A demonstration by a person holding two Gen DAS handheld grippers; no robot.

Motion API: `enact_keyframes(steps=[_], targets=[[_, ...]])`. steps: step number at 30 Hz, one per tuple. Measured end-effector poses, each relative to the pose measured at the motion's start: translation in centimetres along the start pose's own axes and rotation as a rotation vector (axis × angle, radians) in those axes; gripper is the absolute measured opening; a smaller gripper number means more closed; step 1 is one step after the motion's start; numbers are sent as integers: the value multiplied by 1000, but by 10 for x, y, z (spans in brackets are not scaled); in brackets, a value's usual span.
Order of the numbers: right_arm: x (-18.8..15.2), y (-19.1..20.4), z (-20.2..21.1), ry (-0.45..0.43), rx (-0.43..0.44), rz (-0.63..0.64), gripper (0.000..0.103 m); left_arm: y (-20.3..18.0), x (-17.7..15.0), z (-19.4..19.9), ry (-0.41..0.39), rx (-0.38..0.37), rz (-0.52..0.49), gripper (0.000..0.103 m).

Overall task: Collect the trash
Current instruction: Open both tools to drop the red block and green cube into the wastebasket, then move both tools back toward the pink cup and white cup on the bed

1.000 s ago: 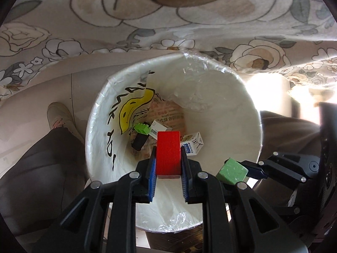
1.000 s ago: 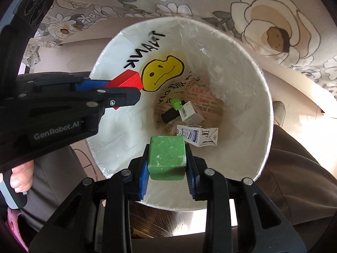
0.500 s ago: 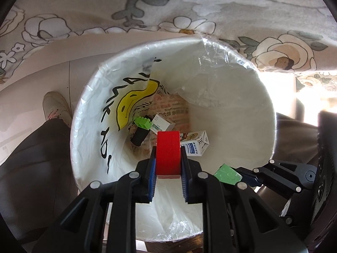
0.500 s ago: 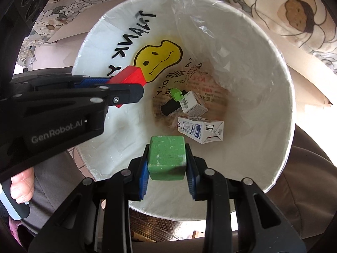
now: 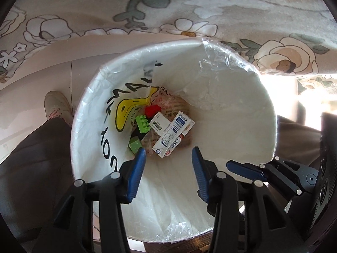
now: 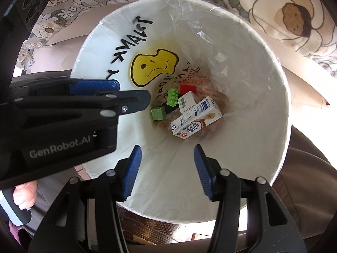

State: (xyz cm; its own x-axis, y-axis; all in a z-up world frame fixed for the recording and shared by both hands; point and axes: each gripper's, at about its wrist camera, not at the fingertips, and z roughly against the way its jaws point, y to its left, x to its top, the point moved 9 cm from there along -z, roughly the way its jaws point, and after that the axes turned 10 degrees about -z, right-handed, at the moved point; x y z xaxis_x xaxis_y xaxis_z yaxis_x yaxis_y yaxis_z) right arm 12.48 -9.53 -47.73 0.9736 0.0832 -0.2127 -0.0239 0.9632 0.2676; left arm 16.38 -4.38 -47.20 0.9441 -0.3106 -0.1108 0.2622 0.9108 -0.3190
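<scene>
A white trash bin (image 5: 242, 113) with a clear liner and a yellow smiley print sits below both grippers; it also shows in the right wrist view (image 6: 259, 80). At its bottom lie a red block (image 5: 152, 110), a green studded brick (image 5: 142, 124), a green cube (image 5: 135, 145), a barcode box (image 5: 160, 123) and a milk carton (image 5: 172, 135). The same red block (image 6: 187, 88), green cube (image 6: 158, 113) and milk carton (image 6: 195, 121) show in the right wrist view. My left gripper (image 5: 168, 166) is open and empty above the bin. My right gripper (image 6: 167, 164) is open and empty above it too.
A floral tablecloth (image 5: 168, 10) hangs behind the bin. The person's dark trouser leg (image 5: 31, 158) and a shoe (image 5: 55, 105) are at the left. The left gripper's body (image 6: 63, 122) crosses the left of the right wrist view.
Both grippers opened. The red block dropped from the left one and the green cube from the right one; both now lie at the bin's bottom. The milk carton shifted.
</scene>
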Motion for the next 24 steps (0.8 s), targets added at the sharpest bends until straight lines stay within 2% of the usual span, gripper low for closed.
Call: enact_keyframes(steps=[6, 8, 15, 18, 22, 24], targets=[[0, -2, 0, -9, -5, -2, 53, 6, -2, 4, -9, 27, 5, 48], [-1, -4, 1, -10, -10, -7, 53, 8, -2, 10, -29, 61, -2, 48], [-10, -2, 12, -33, -33, 16, 53, -1, -8, 33, -89, 80, -35, 48], [-15, -2, 20, -54, -53, 24, 53, -1, -11, 50, -132, 140, -39, 58], [-21, 0, 39, -87, -51, 29, 55, -2, -19, 83, -209, 145, -37, 67], [-24, 1, 53, -115, -46, 33, 57, -5, -23, 104, -250, 141, -40, 68]])
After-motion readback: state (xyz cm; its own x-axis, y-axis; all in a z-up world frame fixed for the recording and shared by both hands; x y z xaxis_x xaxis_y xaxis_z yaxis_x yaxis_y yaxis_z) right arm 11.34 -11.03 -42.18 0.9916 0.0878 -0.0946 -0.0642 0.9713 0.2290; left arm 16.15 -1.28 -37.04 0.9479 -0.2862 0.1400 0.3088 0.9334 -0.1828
